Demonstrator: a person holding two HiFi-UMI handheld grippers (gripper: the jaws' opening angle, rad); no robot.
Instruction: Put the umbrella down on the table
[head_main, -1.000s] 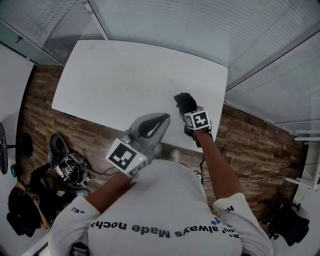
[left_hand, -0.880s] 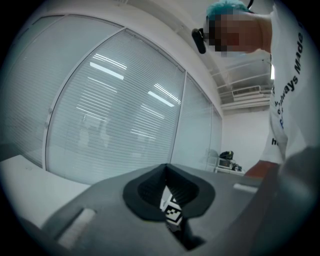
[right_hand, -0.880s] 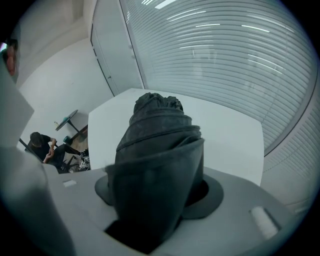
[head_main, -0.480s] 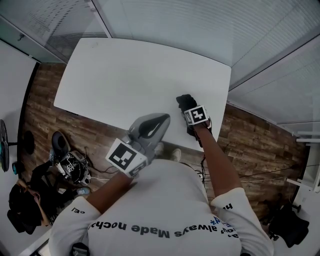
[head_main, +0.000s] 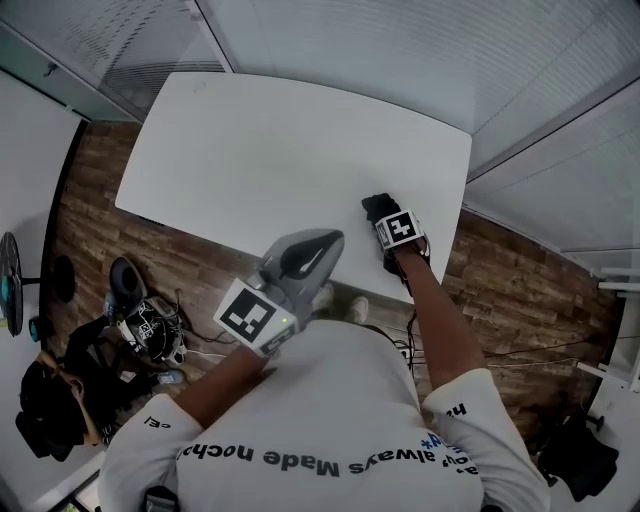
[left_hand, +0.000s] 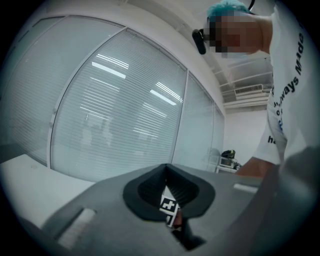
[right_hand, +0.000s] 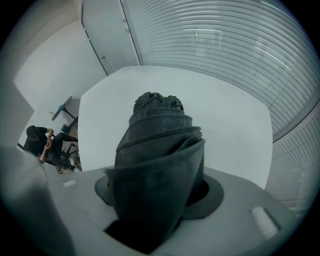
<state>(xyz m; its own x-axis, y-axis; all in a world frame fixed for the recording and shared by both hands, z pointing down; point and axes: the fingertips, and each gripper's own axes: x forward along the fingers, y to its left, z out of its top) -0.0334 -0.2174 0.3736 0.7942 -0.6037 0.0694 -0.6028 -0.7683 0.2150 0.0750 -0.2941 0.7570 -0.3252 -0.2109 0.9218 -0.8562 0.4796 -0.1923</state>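
Observation:
A folded black umbrella (right_hand: 159, 150) stands up between the jaws of my right gripper (right_hand: 161, 202), which is shut on it. In the head view that gripper (head_main: 386, 216) points steeply down over the white table (head_main: 280, 150) near its front right corner. The umbrella's dark end (head_main: 376, 207) is low over the tabletop; I cannot tell whether it touches. My grey left gripper (head_main: 318, 246) hovers level at the table's near edge, close to my body. Its jaws (left_hand: 169, 197) look shut with nothing in them; the right gripper's marker cube shows through their dark recess.
Glass walls with blinds run behind the table (right_hand: 230, 115). On the wooden floor to the left lie bags and cables (head_main: 145, 335) beside a fan (head_main: 10, 300). A person (right_hand: 39, 141) is by that clutter. A dark bag (head_main: 580, 450) lies at the lower right.
My right gripper has sunk toward the tabletop with the umbrella and tipped more steeply down. The left gripper has stayed where it was.

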